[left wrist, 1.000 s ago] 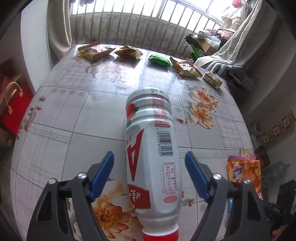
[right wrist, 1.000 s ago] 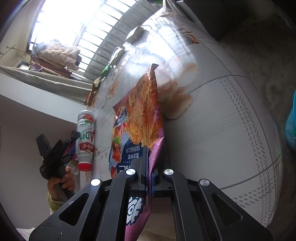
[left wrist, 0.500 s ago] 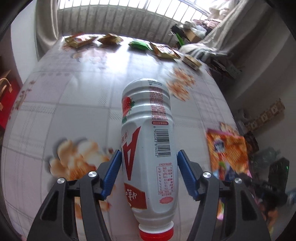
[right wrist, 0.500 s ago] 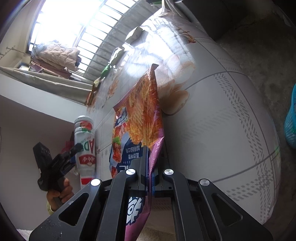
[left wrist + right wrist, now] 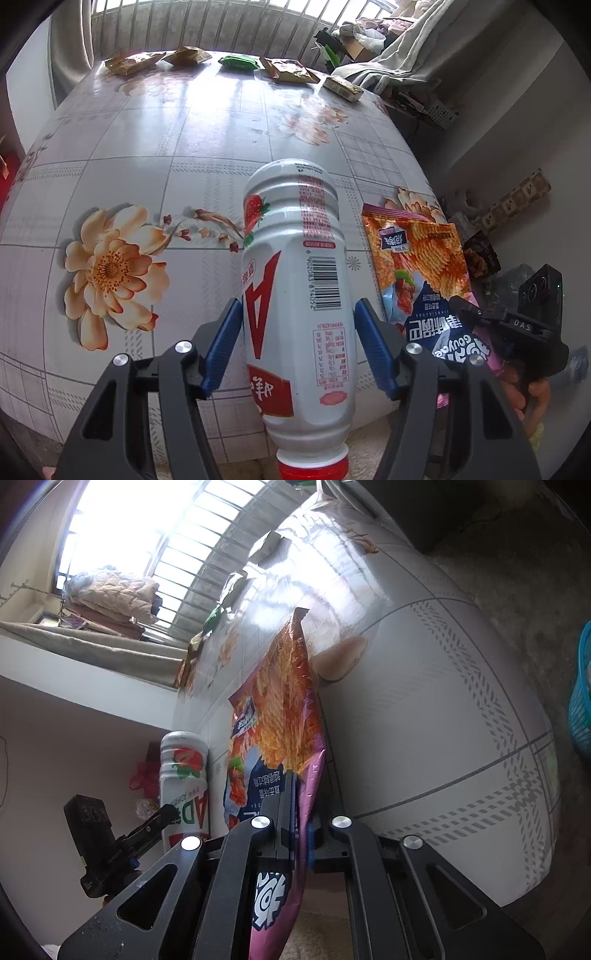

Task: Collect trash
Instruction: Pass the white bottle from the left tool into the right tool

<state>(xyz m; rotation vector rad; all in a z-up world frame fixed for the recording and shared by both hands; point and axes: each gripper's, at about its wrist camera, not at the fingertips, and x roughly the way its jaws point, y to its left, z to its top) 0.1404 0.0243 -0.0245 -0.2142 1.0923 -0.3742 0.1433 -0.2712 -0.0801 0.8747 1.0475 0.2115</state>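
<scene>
My left gripper (image 5: 297, 328) is shut on a white drink bottle (image 5: 295, 280) with a red cap, held above the near edge of the flowered table (image 5: 147, 147); the cap points toward me. The bottle also shows in the right wrist view (image 5: 183, 775). My right gripper (image 5: 295, 801) is shut on an orange and purple chip bag (image 5: 280, 709), held over the table edge. The bag (image 5: 413, 258) shows in the left wrist view, to the right of the bottle.
Several snack wrappers (image 5: 284, 70) lie in a row along the table's far edge under the barred window. A blue basket (image 5: 581, 701) stands on the floor at the right of the right wrist view. Clutter and a draped cloth (image 5: 399, 48) fill the back right.
The left gripper closed on the bottle and lifted it, drawing back and to the right toward the chip bag. The right gripper kept hold of the bag, nearly still.
</scene>
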